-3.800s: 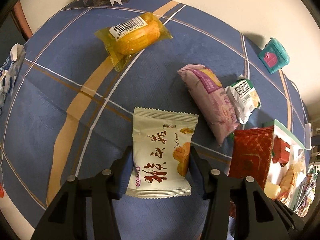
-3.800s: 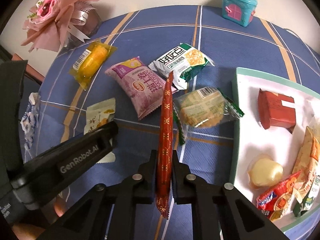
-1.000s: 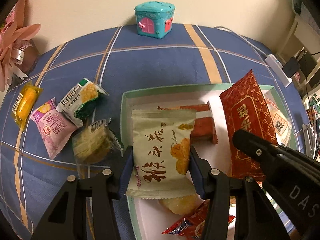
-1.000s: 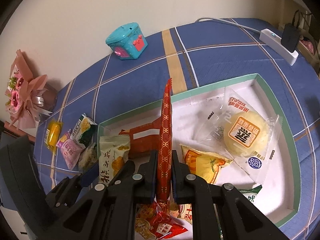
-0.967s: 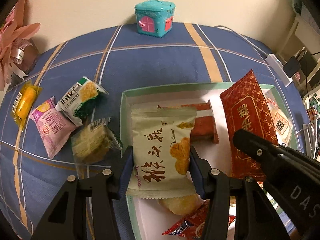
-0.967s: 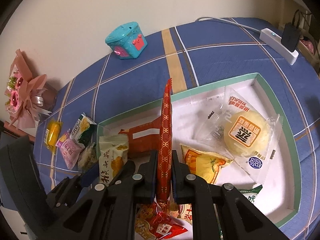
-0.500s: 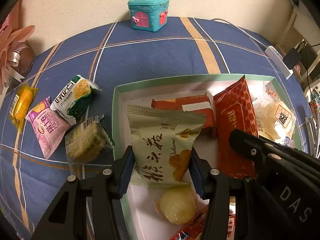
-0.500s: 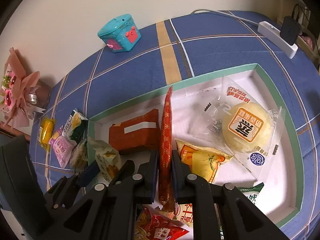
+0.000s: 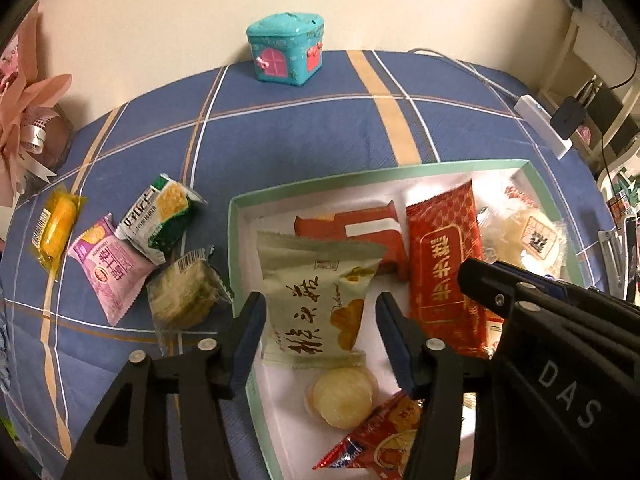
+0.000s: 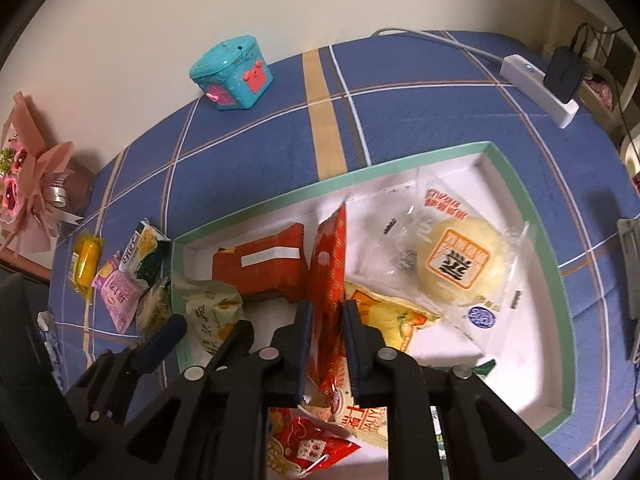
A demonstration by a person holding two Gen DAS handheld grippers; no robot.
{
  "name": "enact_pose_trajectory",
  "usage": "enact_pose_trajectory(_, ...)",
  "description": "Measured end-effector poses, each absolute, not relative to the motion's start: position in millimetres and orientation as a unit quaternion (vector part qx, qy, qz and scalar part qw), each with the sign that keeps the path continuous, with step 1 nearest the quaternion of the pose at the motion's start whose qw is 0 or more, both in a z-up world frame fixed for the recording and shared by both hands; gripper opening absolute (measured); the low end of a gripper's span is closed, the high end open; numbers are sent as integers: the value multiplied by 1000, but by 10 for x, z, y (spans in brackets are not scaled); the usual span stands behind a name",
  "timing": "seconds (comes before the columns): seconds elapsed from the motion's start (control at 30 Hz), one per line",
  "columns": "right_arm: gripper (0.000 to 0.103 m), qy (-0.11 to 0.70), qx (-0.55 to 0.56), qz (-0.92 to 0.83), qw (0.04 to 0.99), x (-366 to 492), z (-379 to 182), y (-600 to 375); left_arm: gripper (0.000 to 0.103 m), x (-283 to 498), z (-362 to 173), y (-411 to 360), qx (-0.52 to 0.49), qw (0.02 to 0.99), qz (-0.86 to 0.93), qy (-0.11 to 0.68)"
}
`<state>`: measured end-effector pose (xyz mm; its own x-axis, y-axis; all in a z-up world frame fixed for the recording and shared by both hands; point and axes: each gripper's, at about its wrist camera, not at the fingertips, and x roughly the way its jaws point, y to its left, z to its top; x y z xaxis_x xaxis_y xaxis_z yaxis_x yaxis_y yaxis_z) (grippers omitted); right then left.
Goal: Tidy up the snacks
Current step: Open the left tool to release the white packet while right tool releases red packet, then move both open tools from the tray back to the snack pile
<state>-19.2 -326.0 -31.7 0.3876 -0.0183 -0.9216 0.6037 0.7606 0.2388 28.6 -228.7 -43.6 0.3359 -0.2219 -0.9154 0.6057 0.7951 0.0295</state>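
Green-rimmed tray [image 9: 236,248] looks crowded near left gripper [image 9: 320,332].

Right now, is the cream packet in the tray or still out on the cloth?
In: the cream packet lies inside the tray, between the opening left gripper jaws.

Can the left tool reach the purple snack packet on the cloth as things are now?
Probably yes: the purple packet lies uncovered outside the tray, and the left tool is opening off the pale packet.
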Motion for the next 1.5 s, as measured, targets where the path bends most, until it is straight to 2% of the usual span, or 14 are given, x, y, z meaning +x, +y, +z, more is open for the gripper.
enact_pose_trajectory(0.1,27,515,281,-202,784,-218,-243,-3289,62,273,-362,-2273,190,798,-258,511)
enact_pose_trajectory(0.2,39,515,272,-210,785,-248,-172,-3310,71,241,-306,-2248,192,799,-254,509)
enact_pose_trajectory(0.27,55,515,270,-212,786,-263,-131,-3324,71,230,-269,-2219,194,800,-249,510)
enact_pose_trajectory(0.3,57,515,269,-214,785,-270,-114,-3326,72,224,-253,-2210,193,801,-247,509)
enact_pose_trajectory(0.6,65,528,250,-224,780,-314,-79,-3326,82,343,-288,-2025,174,800,-209,536)
enact_pose_trajectory(0.67,70,531,250,-226,778,-319,-101,-3325,82,387,-326,-1961,165,798,-198,545)
enact_pose_trajectory(0.9,77,541,249,-232,769,-313,-188,-3336,82,529,-386,-1697,128,800,-155,565)
enact_pose_trajectory(0.97,83,541,247,-232,769,-308,-191,-3334,83,572,-381,-1606,115,803,-141,568)
enact_pose_trajectory(1.07,87,541,246,-232,770,-301,-197,-3327,93,608,-384,-1503,104,807,-121,569)
enact_pose_trajectory(1.1,89,542,244,-231,770,-296,-203,-3322,93,621,-391,-1475,100,808,-116,570)
enact_pose_trajectory(1.17,100,545,240,-231,770,-282,-217,-3307,94,657,-407,-1409,90,808,-108,573)
enact_pose_trajectory(1.2,103,546,238,-230,770,-277,-221,-3308,98,671,-424,-1378,85,807,-105,575)
enact_pose_trajectory(1.27,103,545,238,-228,771,-269,-225,-3299,103,702,-449,-1322,80,806,-95,579)
enact_pose_trajectory(1.5,103,547,231,-233,770,-243,-221,-3274,103,769,-448,-1167,62,807,-78,582)
